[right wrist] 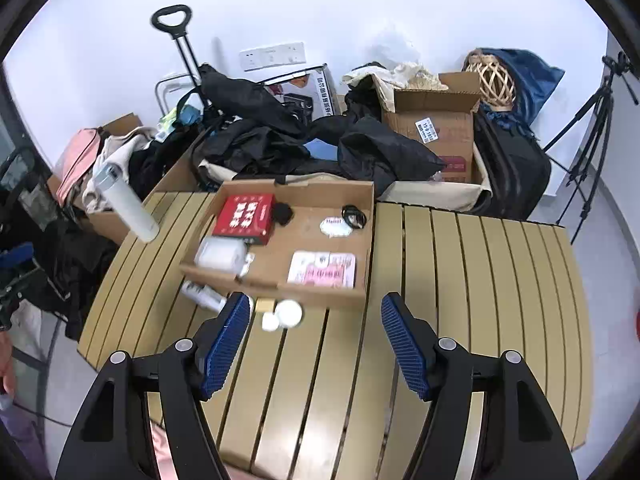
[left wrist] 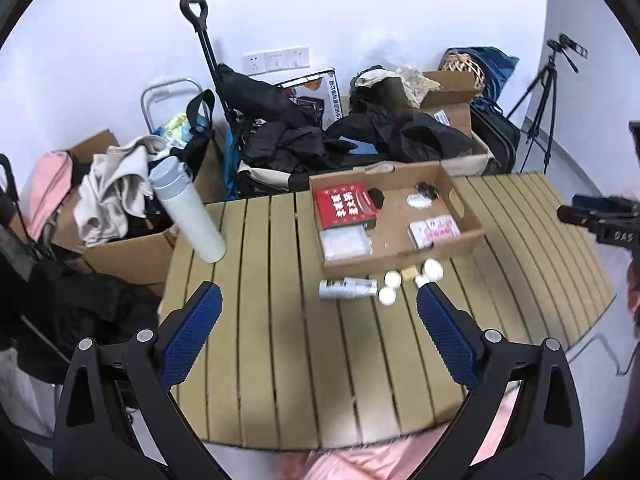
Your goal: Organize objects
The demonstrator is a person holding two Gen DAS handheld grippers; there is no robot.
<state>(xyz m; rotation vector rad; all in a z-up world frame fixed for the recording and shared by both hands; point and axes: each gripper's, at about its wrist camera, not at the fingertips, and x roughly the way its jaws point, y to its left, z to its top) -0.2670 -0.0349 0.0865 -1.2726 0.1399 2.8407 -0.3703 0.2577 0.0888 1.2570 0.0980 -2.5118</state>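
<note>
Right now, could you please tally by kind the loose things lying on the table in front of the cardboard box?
Bottle: 1
White round pieces: 4
Tan block: 1
Total: 6

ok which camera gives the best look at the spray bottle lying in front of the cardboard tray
The left wrist view. There the spray bottle lies in full sight on the table, its whole length clear between the open fingers. In the right wrist view the spray bottle is blurred and partly hidden behind one finger of the right gripper.
</note>
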